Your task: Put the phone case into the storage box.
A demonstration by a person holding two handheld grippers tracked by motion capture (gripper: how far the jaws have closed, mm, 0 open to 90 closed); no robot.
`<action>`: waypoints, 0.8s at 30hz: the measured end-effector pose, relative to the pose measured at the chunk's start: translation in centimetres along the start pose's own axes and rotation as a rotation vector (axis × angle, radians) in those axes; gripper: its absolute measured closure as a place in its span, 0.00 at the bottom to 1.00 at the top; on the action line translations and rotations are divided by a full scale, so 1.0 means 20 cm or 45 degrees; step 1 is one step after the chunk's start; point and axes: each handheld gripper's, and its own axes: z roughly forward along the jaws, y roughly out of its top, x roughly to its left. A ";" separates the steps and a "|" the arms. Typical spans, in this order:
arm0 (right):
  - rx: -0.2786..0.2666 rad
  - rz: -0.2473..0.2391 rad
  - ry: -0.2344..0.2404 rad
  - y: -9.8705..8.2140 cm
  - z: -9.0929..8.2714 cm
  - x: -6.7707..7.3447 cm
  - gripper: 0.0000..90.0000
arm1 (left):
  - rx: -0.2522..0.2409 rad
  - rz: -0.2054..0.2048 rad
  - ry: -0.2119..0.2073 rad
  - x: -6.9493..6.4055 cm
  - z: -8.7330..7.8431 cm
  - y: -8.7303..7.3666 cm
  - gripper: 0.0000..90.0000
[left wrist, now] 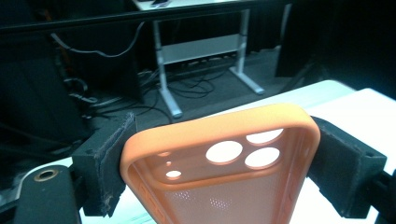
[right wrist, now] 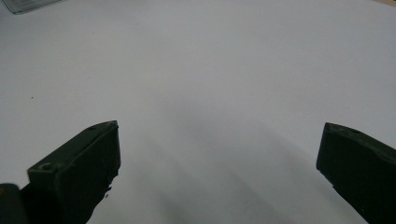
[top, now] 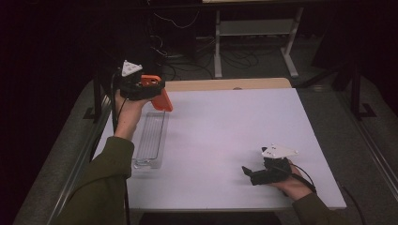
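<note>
My left gripper (top: 149, 87) is raised above the table's far left, shut on an orange phone case (top: 161, 97). In the left gripper view the orange phone case (left wrist: 219, 177) spans the gap between both pads, its camera cut-outs facing me, and the left gripper (left wrist: 224, 163) clamps its two long edges. Below the case on the table lies a clear plastic tray (top: 150, 140). My right gripper (top: 249, 172) rests low near the table's front right, open with nothing in it. In the right gripper view the right gripper (right wrist: 219, 149) has its jaws wide apart over bare white table.
The white table top (top: 225, 136) has a wooden strip (top: 225, 84) along its far edge. Beyond it on the dark floor stand a desk frame (top: 253, 33) and loose cables (top: 187, 61). A corner of the clear tray (right wrist: 28, 4) shows far off.
</note>
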 end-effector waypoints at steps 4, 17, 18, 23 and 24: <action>-0.001 -0.001 0.000 0.00 0.00 0.00 0.00 | 0.004 -0.013 0.053 0.04 0.01 -0.01 0.16; -0.008 -0.008 -0.003 0.00 0.00 -0.01 0.00 | 0.071 -0.014 0.220 0.09 0.10 -0.06 0.16; -0.008 -0.006 -0.003 0.00 0.00 -0.01 0.00 | 0.083 -0.011 0.229 0.09 0.11 -0.06 0.16; -0.006 -0.001 0.001 0.00 0.00 -0.01 0.00 | 0.140 0.005 0.277 0.09 0.16 -0.08 0.16; -0.006 -0.002 0.000 0.00 0.00 -0.01 0.00 | 0.145 0.005 0.279 0.09 0.17 -0.09 0.16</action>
